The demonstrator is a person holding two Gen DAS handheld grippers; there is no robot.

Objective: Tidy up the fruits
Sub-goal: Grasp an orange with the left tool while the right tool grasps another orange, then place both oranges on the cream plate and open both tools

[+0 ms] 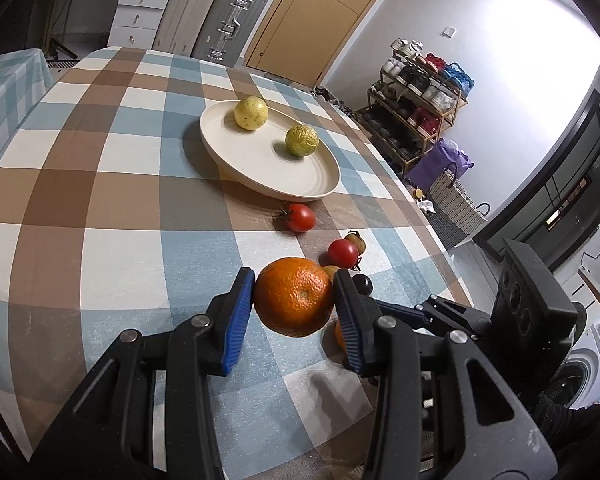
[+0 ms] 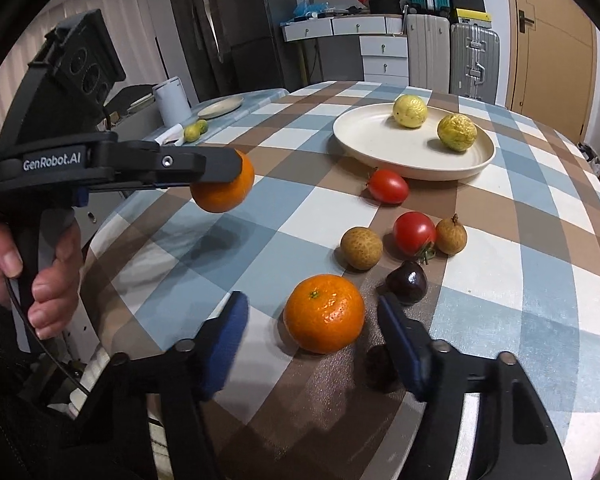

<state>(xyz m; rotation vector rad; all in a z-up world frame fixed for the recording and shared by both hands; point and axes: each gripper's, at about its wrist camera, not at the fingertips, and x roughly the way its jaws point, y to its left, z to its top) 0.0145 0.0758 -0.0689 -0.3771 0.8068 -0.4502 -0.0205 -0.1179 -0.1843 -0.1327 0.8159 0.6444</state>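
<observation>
My left gripper (image 1: 294, 300) is shut on an orange (image 1: 294, 298) and holds it above the checked table; it also shows in the right wrist view (image 2: 224, 188). My right gripper (image 2: 312, 320) is open, its jaws on either side of a second orange (image 2: 324, 312) that rests on the cloth, not touching it. A cream plate (image 1: 260, 168) holds two yellow-green passion fruits (image 1: 251, 113) (image 1: 301, 141). Two tomatoes (image 2: 388, 186) (image 2: 414, 232), two longans (image 2: 361, 248) (image 2: 451, 236) and a dark round fruit (image 2: 407, 282) lie between plate and grippers.
The table's right edge (image 1: 420, 208) drops to a shoe rack (image 1: 416, 112) and basket. A side table (image 2: 220, 108) at left carries a plate, a white canister and small green fruits. Suitcases and drawers stand behind the table.
</observation>
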